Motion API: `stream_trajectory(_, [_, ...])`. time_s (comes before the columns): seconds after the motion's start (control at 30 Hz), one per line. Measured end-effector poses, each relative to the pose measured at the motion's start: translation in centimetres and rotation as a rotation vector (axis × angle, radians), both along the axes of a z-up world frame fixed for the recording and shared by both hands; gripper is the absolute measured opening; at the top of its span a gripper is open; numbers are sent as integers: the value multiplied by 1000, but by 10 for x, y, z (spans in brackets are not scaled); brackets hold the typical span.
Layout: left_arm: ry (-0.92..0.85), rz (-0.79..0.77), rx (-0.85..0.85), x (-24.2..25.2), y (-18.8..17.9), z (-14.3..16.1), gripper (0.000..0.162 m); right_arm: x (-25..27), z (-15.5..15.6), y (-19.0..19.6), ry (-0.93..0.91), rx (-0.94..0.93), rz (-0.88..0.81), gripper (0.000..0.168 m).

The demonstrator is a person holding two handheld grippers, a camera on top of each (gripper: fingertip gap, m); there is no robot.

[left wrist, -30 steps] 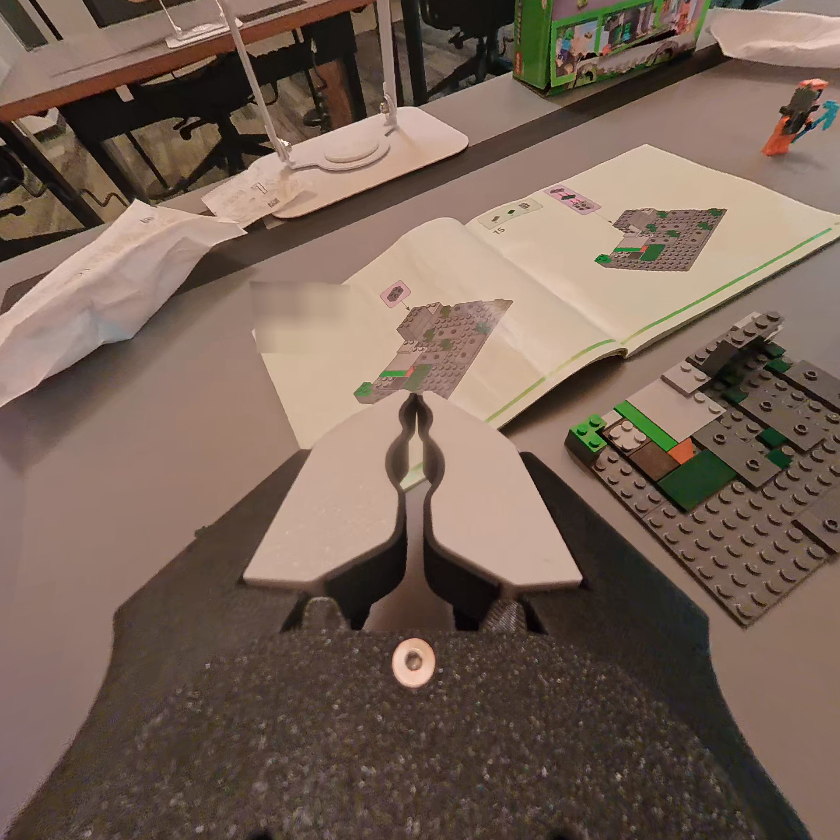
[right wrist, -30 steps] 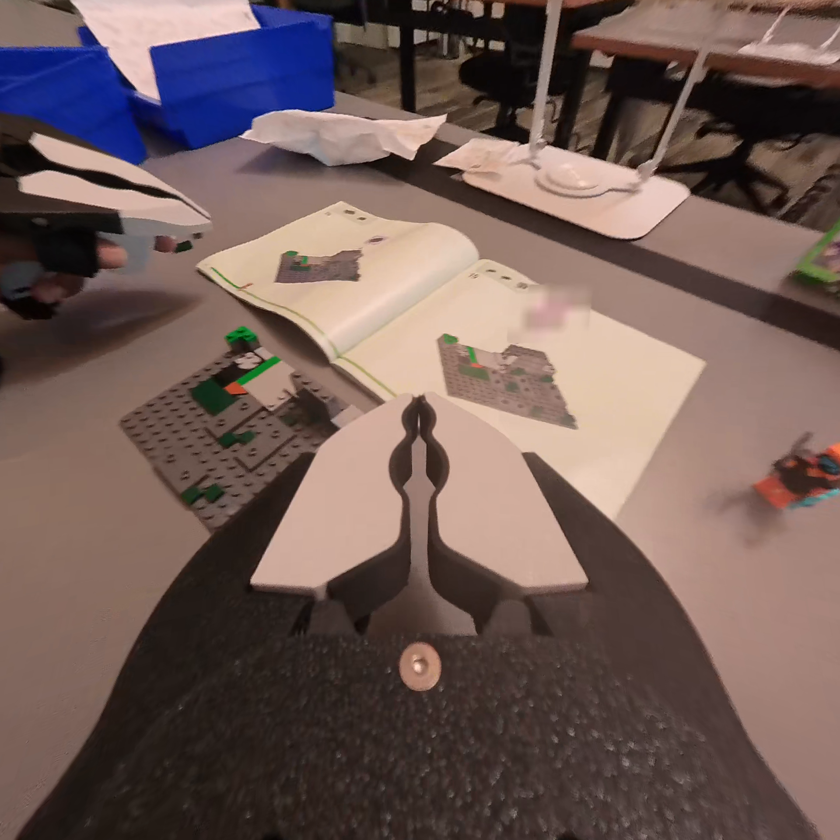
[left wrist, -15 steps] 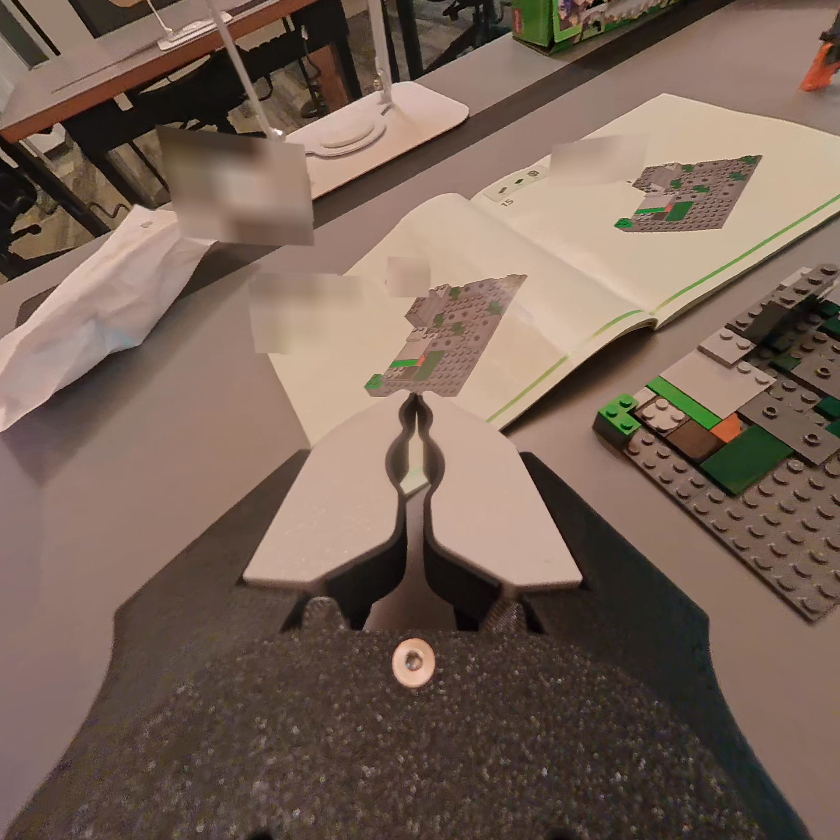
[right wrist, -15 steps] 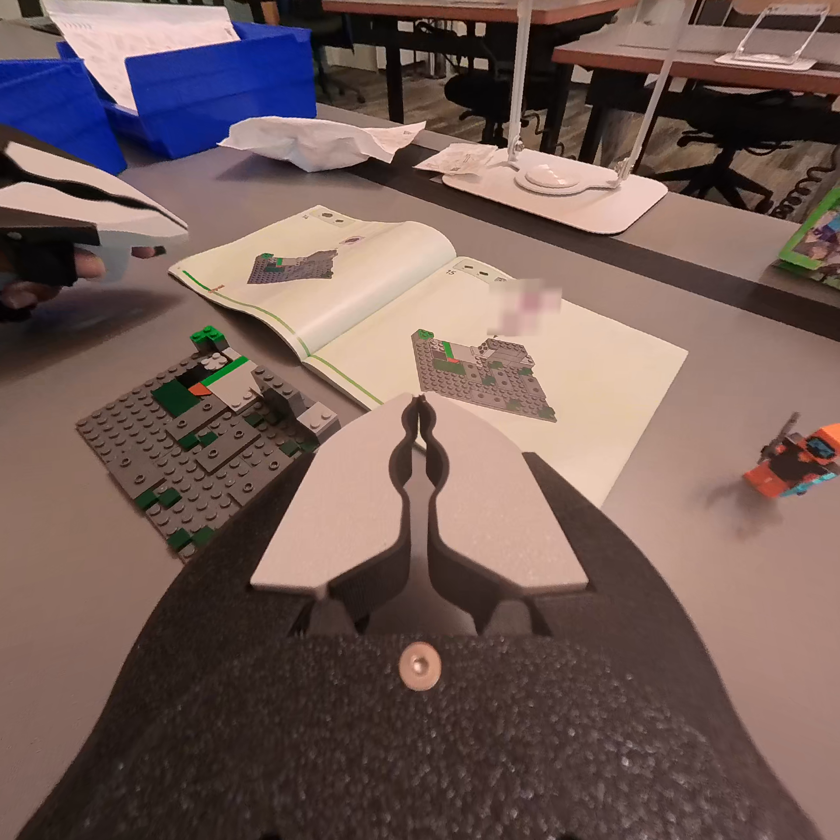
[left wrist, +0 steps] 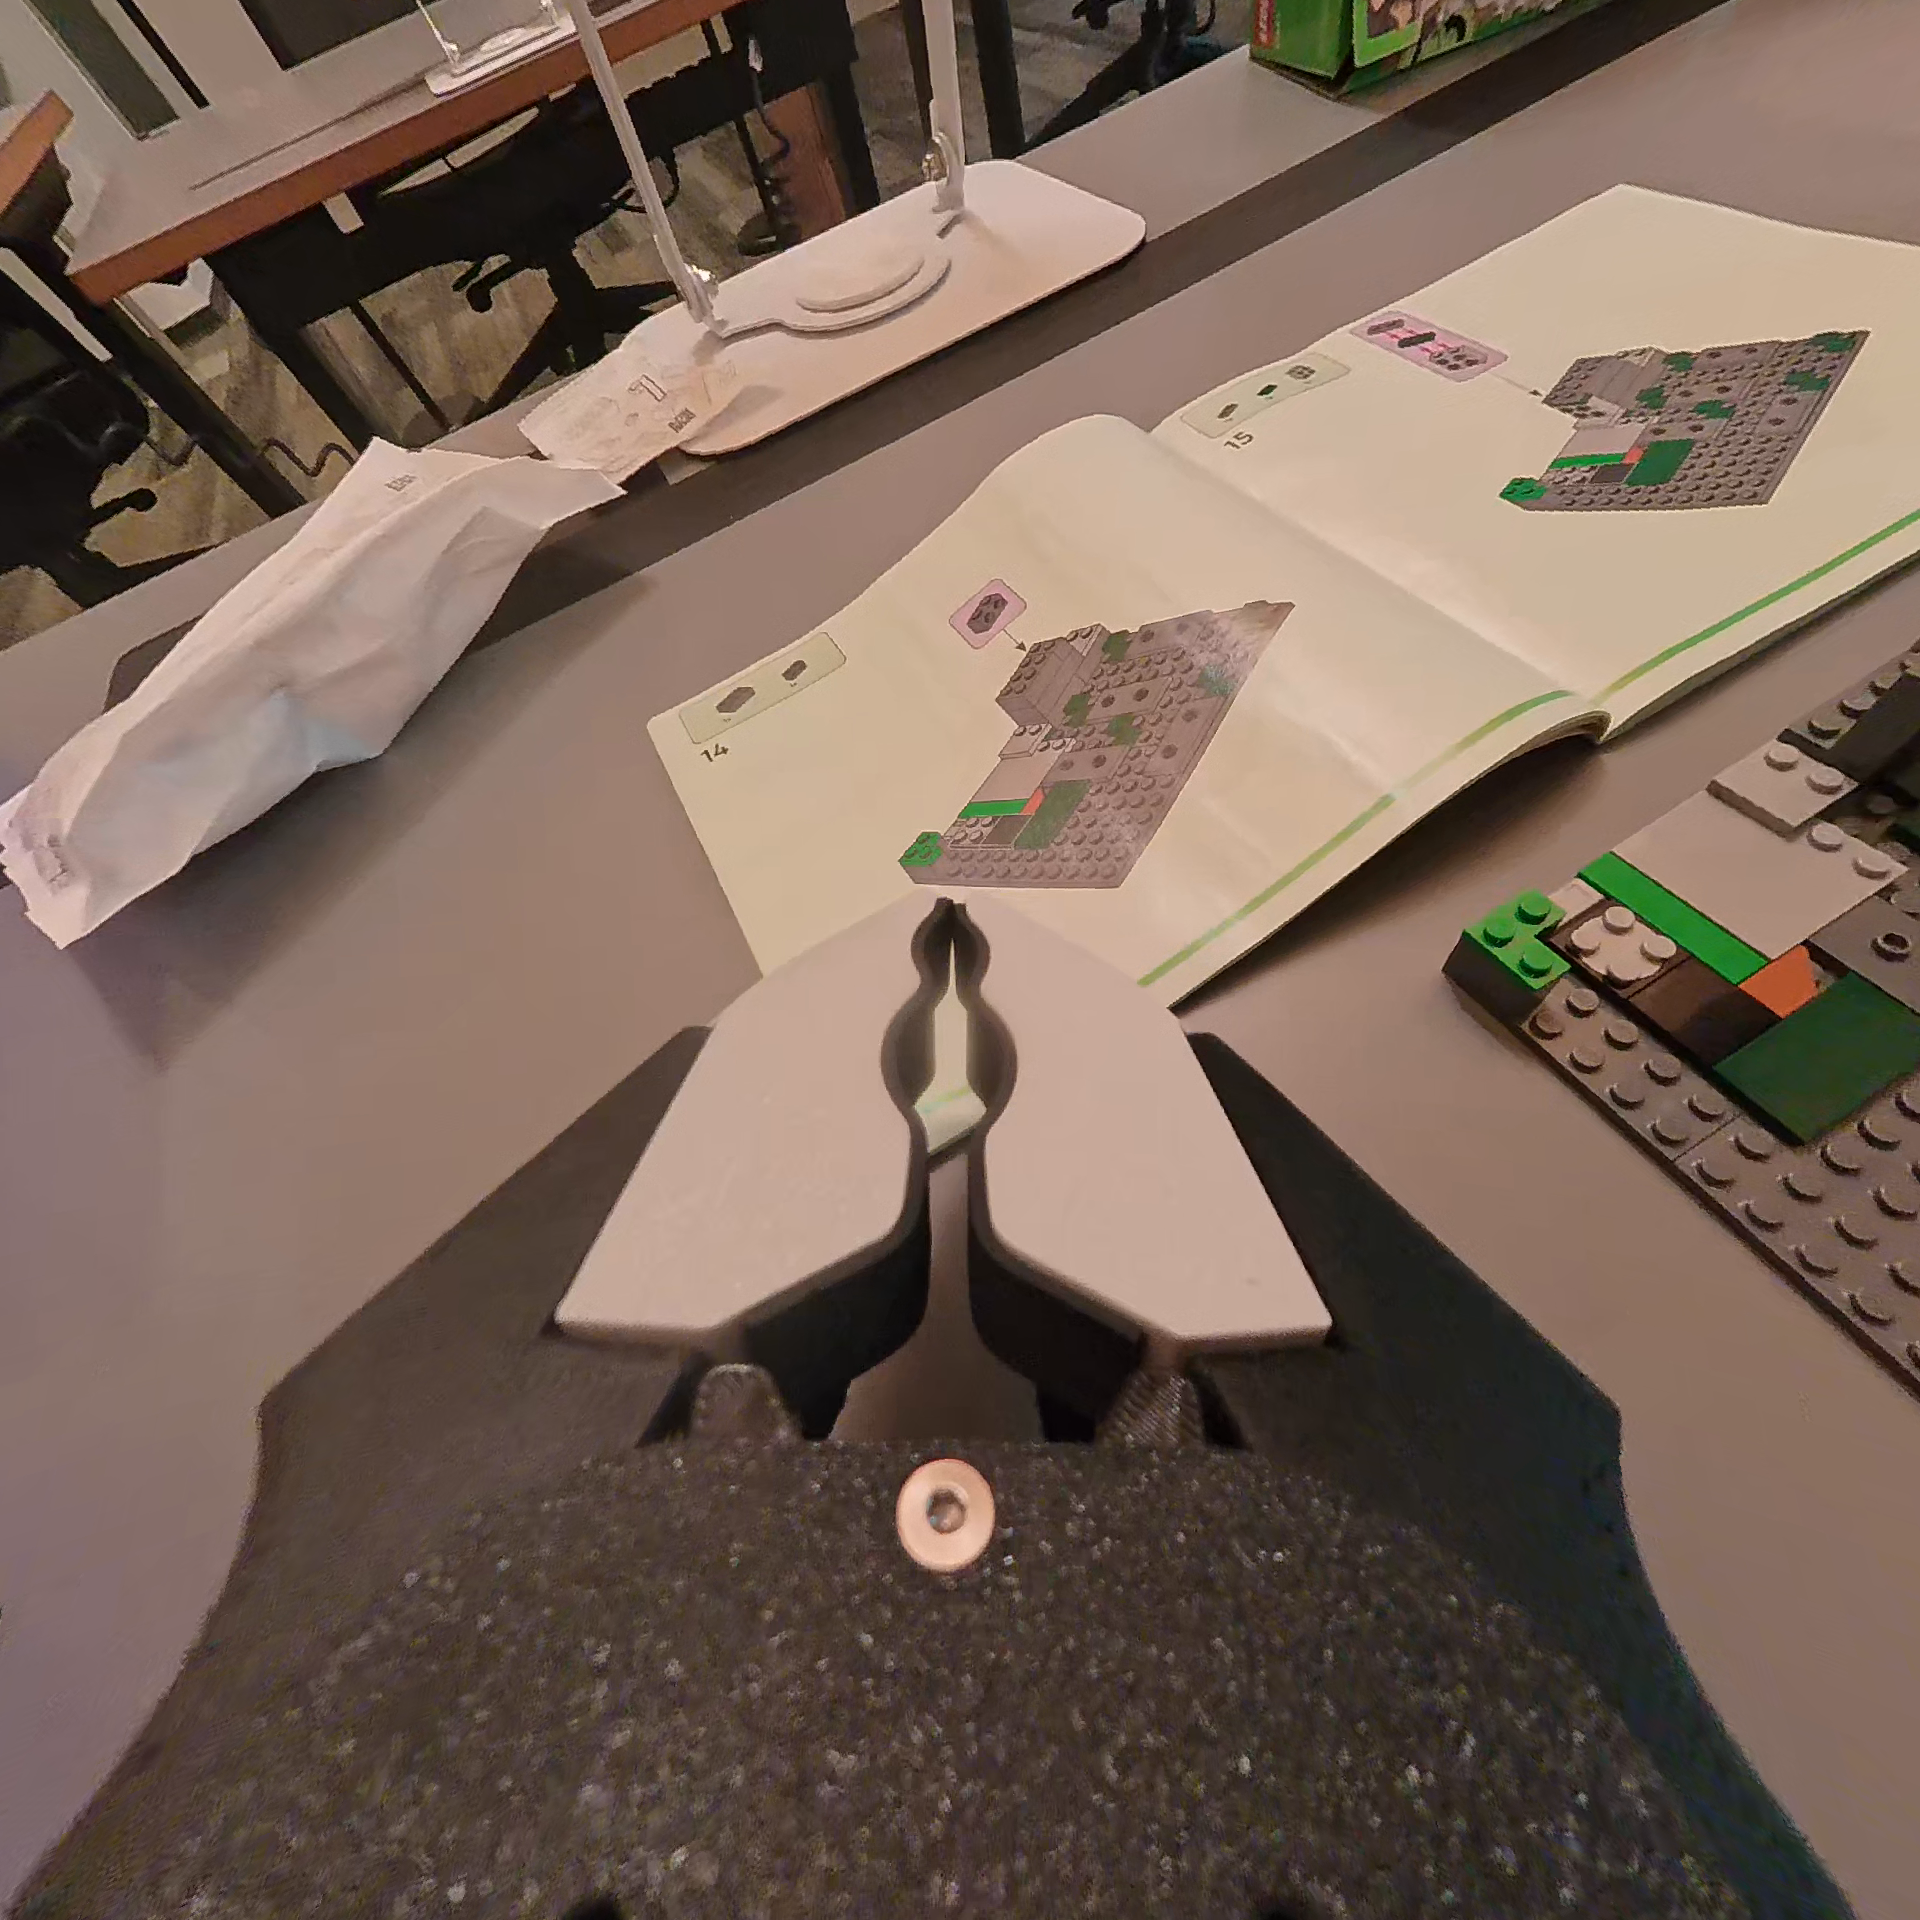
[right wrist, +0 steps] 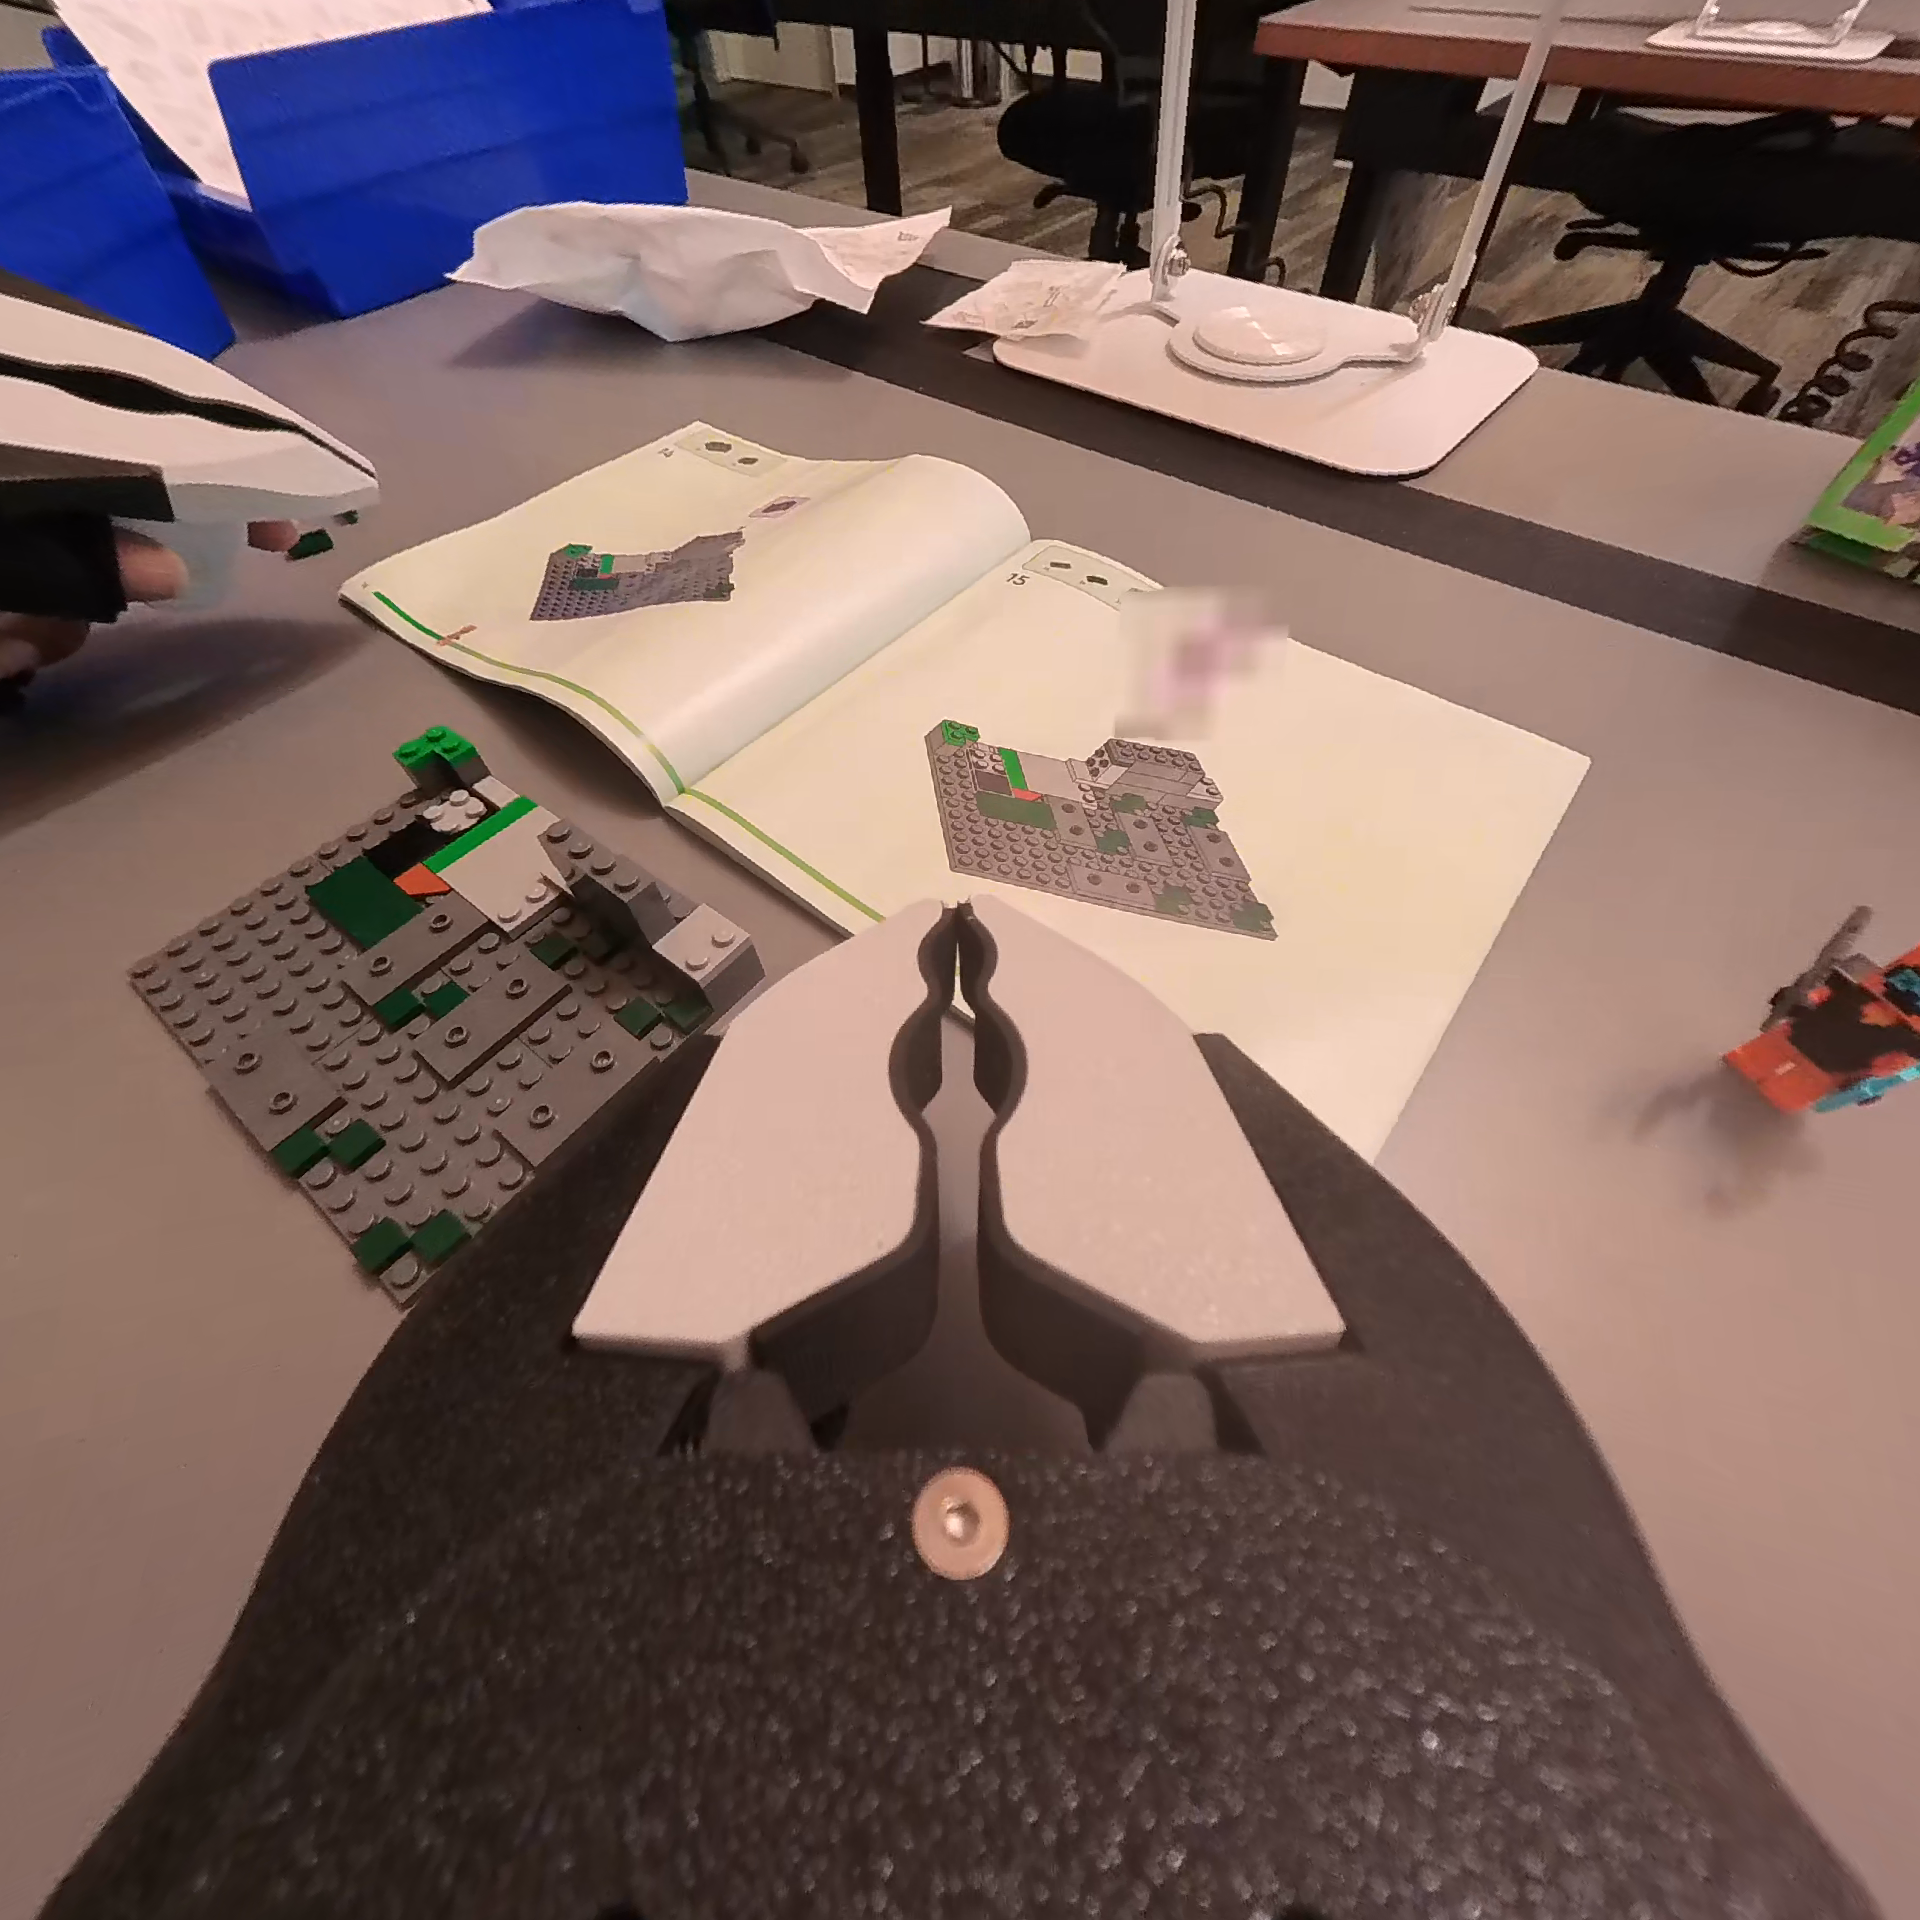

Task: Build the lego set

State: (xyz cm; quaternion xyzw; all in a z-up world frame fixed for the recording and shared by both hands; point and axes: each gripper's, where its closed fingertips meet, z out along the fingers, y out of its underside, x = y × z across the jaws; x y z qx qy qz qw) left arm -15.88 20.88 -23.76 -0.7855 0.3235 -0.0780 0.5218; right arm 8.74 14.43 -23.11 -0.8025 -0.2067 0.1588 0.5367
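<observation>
while the left gripper (left wrist: pixel 951 914) sits closed, the frame crops the lego build (left wrist: pixel 1745 1049).

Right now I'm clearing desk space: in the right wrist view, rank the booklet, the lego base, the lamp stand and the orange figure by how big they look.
1. Booklet
2. Lego base
3. Lamp stand, though it sits farther back, so its rank against the base is unsure.
4. Orange figure

Bare table (right wrist: pixel 1558 1351) lies open between the instruction booklet (right wrist: pixel 1351 831) and small figure (right wrist: pixel 1839 1039).
</observation>
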Motion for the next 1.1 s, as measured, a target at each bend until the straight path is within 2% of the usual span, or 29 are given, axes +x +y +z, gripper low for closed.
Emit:
stream_trajectory(0.5, [-22, 31, -25, -1, 3, 0, 0, 0, 0, -1, 20, -15, 5, 0])
stream_trajectory(0.63, [-20, 32, -4, 1, 11, 11, 0, 1, -1, 0, 19, -18, 2, 0])
stream_trajectory(0.73, [-23, 13, -41, 5, 28, 24, 0, 1, -1, 0, 21, -24, -1, 0])
stream_trajectory(0.87, [-74, 37, -51, 5, 73, 41, 0, 1, -2, 0, 22, -25, 1, 0])
stream_trajectory(1.0, [-22, 78, -121, 0, 117, 21, 0, 1, -2, 0, 24, -27, 6, 0])
stream_trajectory(1.1, [18, 79, -165, -1, 131, 6, 0, 1, -2, 0, 31, -34, 8, 0])
